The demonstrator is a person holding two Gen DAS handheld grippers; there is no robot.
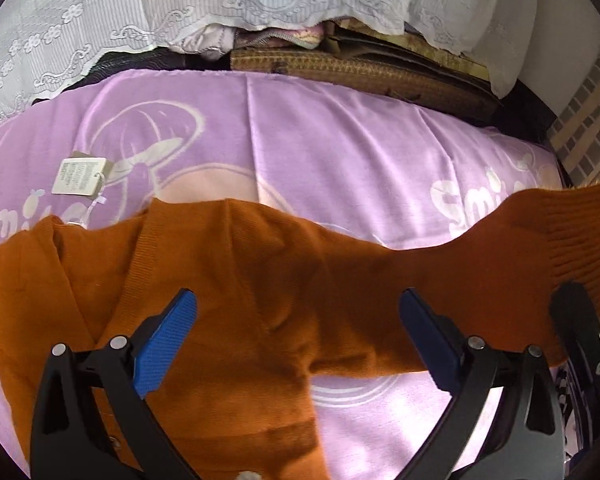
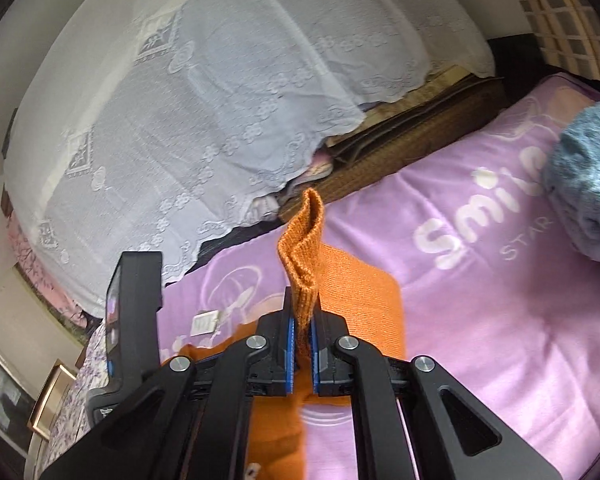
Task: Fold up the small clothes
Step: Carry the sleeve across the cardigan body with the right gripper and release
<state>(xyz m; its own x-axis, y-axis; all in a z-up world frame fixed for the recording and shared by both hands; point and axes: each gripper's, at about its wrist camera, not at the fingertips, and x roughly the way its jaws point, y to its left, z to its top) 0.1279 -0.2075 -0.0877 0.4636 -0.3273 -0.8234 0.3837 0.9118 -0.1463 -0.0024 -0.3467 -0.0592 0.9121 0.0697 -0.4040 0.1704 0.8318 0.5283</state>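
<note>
While right fingers [image 2: 303, 332] pinch its sleeve, cardigan [image 1: 220, 280] underlies spread left fingers [image 1: 298, 312]

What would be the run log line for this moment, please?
stage: sleeve fold | right gripper: shut on sleeve cuff, lifted | left gripper: open above orange cardigan | surface: purple blanket

Right gripper [image 2: 302, 320] has its blue pads pinched tight on the ribbed cuff [image 2: 303, 248] of the orange sweater [image 2: 360, 300], cuff poking up beyond the jaws. The lilac blanket [image 2: 480, 320] spreads below, a rolled blue towel [image 2: 584, 196] far right, what looks like the other gripper [image 2: 134, 312] at left.
</note>
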